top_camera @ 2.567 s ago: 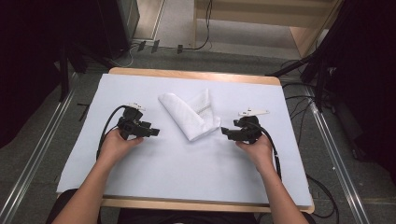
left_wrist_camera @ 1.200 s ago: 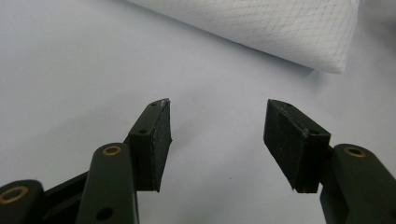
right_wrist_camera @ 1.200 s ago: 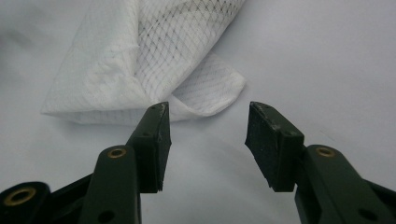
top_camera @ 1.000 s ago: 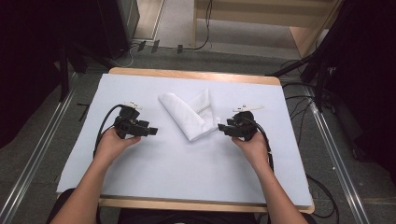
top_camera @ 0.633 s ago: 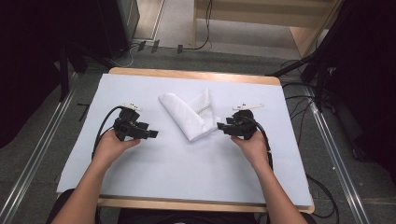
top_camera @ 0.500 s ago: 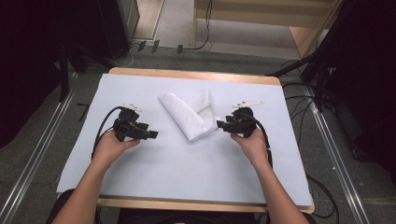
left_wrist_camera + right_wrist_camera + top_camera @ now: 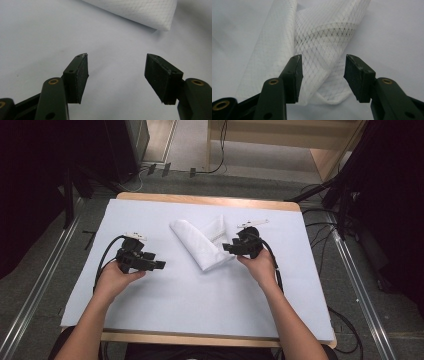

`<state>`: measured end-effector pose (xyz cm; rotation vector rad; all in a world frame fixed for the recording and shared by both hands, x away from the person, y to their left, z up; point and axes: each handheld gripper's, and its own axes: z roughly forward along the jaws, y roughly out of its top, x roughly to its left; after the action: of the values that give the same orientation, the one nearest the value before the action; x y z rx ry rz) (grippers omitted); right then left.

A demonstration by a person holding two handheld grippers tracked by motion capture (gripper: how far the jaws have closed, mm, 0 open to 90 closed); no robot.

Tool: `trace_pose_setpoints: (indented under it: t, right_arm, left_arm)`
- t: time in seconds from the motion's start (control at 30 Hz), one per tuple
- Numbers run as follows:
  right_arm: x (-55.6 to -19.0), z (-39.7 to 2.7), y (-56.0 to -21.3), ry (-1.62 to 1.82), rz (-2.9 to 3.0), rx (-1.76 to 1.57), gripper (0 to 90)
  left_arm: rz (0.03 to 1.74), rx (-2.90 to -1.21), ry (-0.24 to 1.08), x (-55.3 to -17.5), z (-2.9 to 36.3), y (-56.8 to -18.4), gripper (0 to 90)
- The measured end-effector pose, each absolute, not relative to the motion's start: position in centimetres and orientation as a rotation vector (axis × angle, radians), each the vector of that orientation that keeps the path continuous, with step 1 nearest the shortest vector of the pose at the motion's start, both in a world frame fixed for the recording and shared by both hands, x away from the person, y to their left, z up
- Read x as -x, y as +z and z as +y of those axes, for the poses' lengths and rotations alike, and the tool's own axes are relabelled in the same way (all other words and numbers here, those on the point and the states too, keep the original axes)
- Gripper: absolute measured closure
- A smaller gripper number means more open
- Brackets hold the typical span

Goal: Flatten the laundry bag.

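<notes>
White mesh cloth lies folded mid-table; your right claw, spread and empty, hovers at its near corner. Pinch one layer only. Left claw waits spread, well apart.

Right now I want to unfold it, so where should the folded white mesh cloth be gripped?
Take the folded white mesh cloth at its near corner, where two layers overlap into a point. Come from the right hand-held gripper side: its open jaws already straddle that tip.
</notes>
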<state>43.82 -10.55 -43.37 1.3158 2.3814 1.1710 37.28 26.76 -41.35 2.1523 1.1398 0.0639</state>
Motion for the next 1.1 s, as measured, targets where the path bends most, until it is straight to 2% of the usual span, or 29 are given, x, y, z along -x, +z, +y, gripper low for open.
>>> trace_pose_setpoints:
  t: [0.27,0.47,0.5,0.57,0.6,0.73,0.77,0.8,0.87,0.97,1.1]
  right_arm:
    - [-45.8,-9.7,-45.0,1.136,2.400,-1.350,48.0]
    - [-46.7,-9.5,-46.3,1.150,2.398,-1.389,50.8]
    - [-46.8,-9.5,-46.7,1.146,2.410,-1.391,55.0]
    - [-46.9,-9.4,-46.8,1.140,2.415,-1.387,56.3]
    - [-46.9,-9.2,-47.0,1.130,2.414,-1.354,61.9]
    - [-46.8,-9.0,-47.1,1.128,2.408,-1.334,71.1]
    - [-46.8,-9.0,-47.1,1.128,2.408,-1.334,71.1]
    - [-46.7,-8.8,-47.2,1.119,2.410,-1.309,77.5]
    - [-46.6,-8.6,-47.1,1.094,2.412,-1.277,83.2]
    - [-46.6,-8.7,-47.1,1.099,2.425,-1.290,87.9]
    - [-46.6,-8.8,-47.1,1.112,2.430,-1.311,90.0]
  left_arm:
    - [1.170,-2.144,0.084,-36.7,27.7,-41.5,36.5]
    - [1.197,-2.129,0.089,-36.5,28.3,-41.7,36.5]
    - [1.208,-2.127,0.093,-36.4,28.5,-41.7,36.5]
    - [1.206,-2.131,0.094,-36.4,28.6,-41.7,36.5]
    - [1.219,-2.117,0.096,-36.3,28.8,-41.7,36.5]
    - [1.221,-2.122,0.100,-36.4,29.0,-41.7,36.5]
    - [1.225,-2.120,0.102,-36.4,29.0,-41.8,36.5]
    - [1.227,-2.121,0.101,-36.4,29.0,-41.8,36.5]
    - [1.227,-2.121,0.099,-36.4,29.0,-41.8,36.5]
    - [1.227,-2.134,0.096,-36.5,28.9,-41.9,36.5]
    - [1.225,-2.138,0.095,-36.5,28.8,-42.0,36.5]
